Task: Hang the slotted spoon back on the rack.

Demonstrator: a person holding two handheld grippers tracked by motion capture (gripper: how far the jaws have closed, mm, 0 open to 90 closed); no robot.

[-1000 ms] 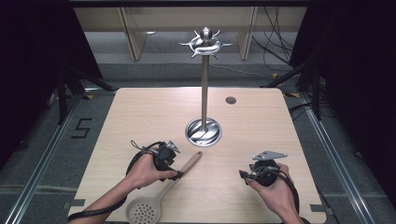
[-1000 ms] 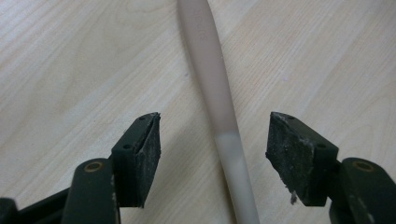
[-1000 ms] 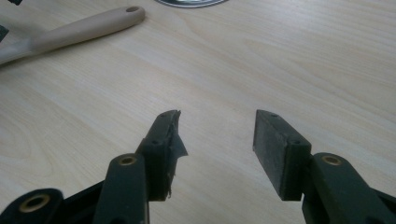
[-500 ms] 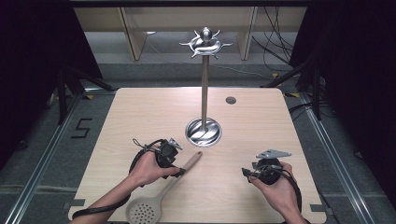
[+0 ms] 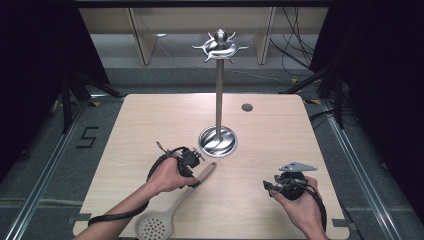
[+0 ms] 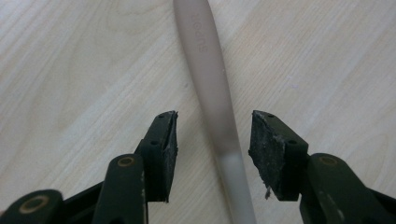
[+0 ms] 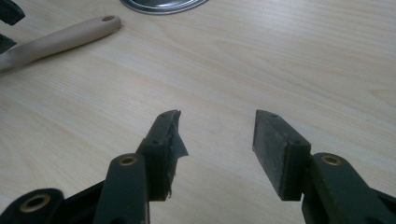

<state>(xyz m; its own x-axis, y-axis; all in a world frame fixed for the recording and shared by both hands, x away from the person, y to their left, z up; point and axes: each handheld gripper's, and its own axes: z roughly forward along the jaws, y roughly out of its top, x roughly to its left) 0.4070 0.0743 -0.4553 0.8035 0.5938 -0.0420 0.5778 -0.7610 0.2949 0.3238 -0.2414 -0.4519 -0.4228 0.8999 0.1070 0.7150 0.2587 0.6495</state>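
Observation:
A beige slotted spoon [image 5: 152, 226] lies on the wooden table [image 5: 150, 120], its handle [image 5: 204, 172] pointing toward a metal stand. My left gripper [image 5: 194, 174] hangs over that handle near its end. In the left gripper view the handle [image 6: 205, 60] runs between the jaws of the left gripper [image 6: 215, 121], which have just been closing; a gap shows on both sides and the pads do not touch it. My right gripper [image 5: 270, 186] is open over bare wood at the front right, with nothing between the jaws of the right gripper [image 7: 217, 116].
A tall chrome utensil stand [image 5: 219, 100] with a round base [image 5: 217, 141] and hooks at its top [image 5: 219, 47] rises at the table's middle. A small dark round mark [image 5: 247, 107] sits farther back. In the right gripper view the spoon handle's holed end [image 7: 70, 35] lies near the base [image 7: 163, 4].
My left hand has shifted slightly right along the spoon handle, toward the stand's base. The right hand has stayed put.

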